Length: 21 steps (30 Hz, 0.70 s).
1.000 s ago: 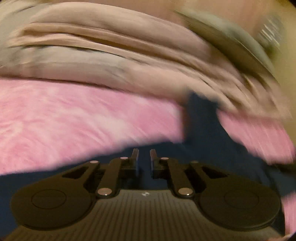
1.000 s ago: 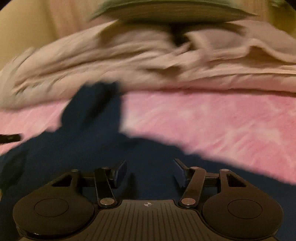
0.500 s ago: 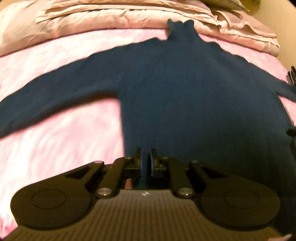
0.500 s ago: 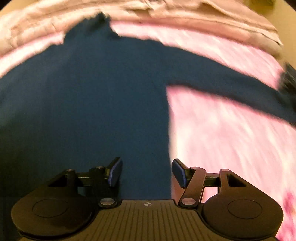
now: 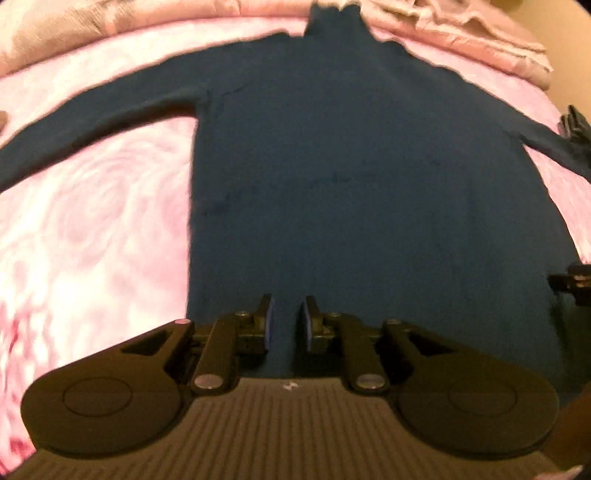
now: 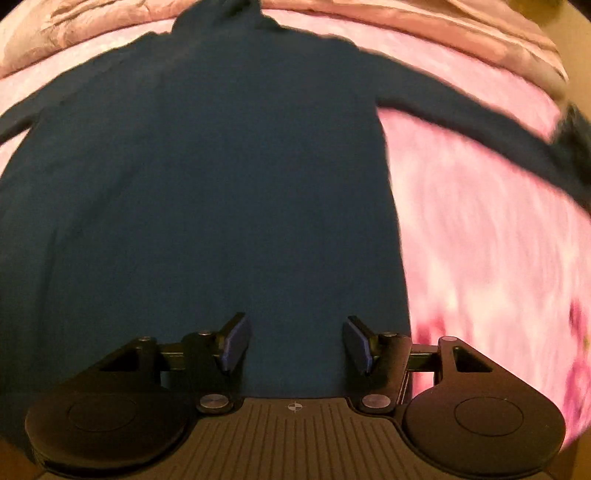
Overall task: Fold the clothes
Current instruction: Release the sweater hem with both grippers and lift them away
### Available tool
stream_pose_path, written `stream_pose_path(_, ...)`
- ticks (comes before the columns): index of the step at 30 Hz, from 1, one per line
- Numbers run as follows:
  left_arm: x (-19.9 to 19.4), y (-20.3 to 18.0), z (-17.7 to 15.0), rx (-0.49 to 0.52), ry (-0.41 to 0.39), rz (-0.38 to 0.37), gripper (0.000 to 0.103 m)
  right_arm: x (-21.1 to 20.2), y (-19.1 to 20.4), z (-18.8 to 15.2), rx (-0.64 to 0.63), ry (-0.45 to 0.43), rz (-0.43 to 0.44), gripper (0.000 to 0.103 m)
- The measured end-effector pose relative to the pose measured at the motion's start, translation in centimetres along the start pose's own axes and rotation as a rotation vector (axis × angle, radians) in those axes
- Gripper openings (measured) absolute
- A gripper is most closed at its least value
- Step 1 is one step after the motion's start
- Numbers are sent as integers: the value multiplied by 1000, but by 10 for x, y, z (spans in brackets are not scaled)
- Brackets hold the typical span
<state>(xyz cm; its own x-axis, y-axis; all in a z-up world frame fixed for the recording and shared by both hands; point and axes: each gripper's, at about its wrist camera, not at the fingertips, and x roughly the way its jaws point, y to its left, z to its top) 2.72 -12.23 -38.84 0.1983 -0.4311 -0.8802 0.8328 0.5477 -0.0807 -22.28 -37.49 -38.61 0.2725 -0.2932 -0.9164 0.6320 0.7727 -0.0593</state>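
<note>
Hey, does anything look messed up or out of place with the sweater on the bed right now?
Nothing stands out. The navy sweater lies flat on the pink bedspread, sleeves spread out to both sides, collar toward the rumpled beige bedding.

Sweater (image 5: 351, 177) hem hidden behind left gripper (image 5: 287, 325) and right gripper (image 6: 295, 343). Left sleeve (image 5: 92, 122) end cut off by picture edge. Right sleeve (image 6: 498, 136) blurred, cuff end too smeared to tell. Pink blanket (image 6: 480, 240) on right side streaky, pattern unclear. Dark thing (image 5: 574, 125) at left view's right edge mostly cut off, can't tell what. Bedding pile (image 5: 461, 26) at top cut off.
</note>
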Motion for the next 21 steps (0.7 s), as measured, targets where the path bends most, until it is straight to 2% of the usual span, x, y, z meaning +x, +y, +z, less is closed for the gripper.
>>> stream_pose_path(3, -23, -1, -35, -44, 33, 33, 13, -17, -20, -38, 52, 70, 10, 69)
stream_pose_path(6, -42, -6, -58, -124, 89, 79, 13, -31, -32, -62, 24, 114, 55, 69)
stream_pose_path(8, -52, -14, -63, -177, 135, 110, 14, -37, -37, -68, -12, 140, 74, 74)
stream_pose_path(9, -57, -20, -64, -202, 154, 128, 14, -37, -41, -67, -15, 179, 75, 78)
stream_pose_path(11, -69, -32, -65, -251, 184, 159, 14, -37, -52, -63, 5, 256, 83, 78)
stream_pose_path(14, -104, -55, -57, -305, 147, 173, 14, -74, -64, -56, 15, 203, 103, 78)
stream_pose_path(17, -145, -79, -52, -345, 104, 168, 18, -111, -75, -48, 24, 150, 123, 91)
stream_pose_path(21, -203, -109, -44, -365, 41, 176, 24, -160, -91, -37, 37, 79, 149, 92)
